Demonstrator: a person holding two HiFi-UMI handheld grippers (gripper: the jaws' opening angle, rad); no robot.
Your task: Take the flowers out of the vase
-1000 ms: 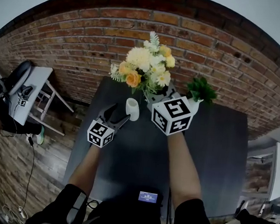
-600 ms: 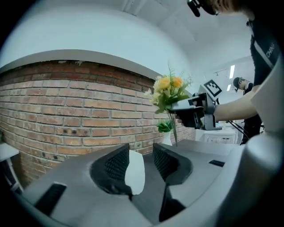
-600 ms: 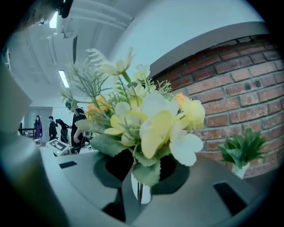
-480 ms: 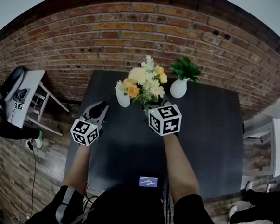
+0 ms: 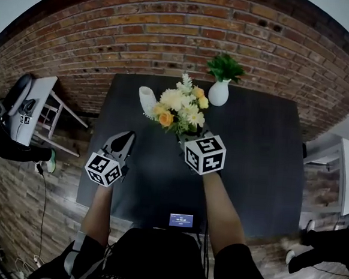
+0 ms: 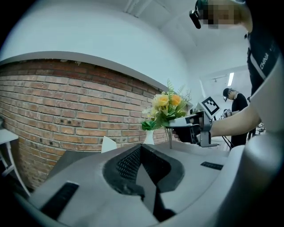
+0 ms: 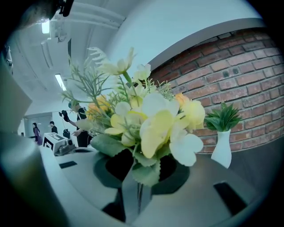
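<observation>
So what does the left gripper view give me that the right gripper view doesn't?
Only the left gripper view shows the empty white vase, the right gripper seen from outside holding the bouquet well apart from that vase, and the left gripper with its own jaws just closed on nothing. Only the right gripper view shows the stems clamped between its own jaws, close up. Both show the bouquet, the green plant in its small white vase, and the brick wall.
</observation>
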